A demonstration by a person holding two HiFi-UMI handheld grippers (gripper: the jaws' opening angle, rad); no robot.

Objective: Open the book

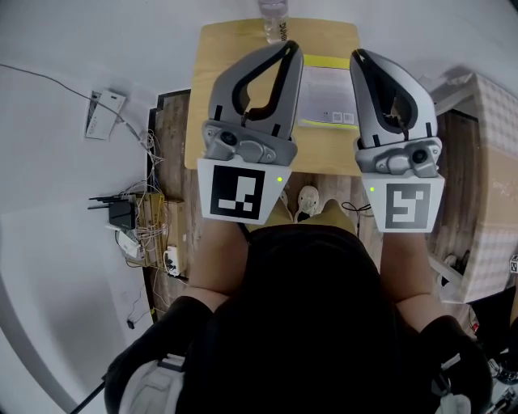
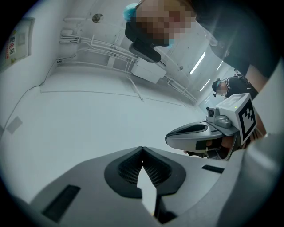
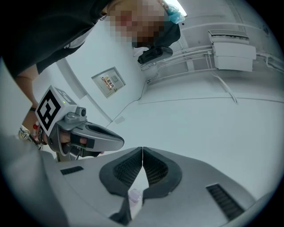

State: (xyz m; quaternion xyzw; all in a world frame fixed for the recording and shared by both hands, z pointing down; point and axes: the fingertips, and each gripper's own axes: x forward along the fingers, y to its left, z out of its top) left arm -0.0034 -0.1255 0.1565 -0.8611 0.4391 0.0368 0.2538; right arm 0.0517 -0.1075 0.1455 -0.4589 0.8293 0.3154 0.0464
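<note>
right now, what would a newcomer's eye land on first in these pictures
The left hand-held gripper and the right hand-held gripper dominate the middle of the head view, side by side, both shut and empty, each with a black-and-white marker cube at its back. Between them a book lies flat on a small wooden table, with a bottle at the table's far edge.

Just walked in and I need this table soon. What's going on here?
A person holds a gripper in each hand above a small wooden table. The left gripper and right gripper are both shut and empty. The book lies on the table, apparently closed and untouched, near a bottle.
</note>
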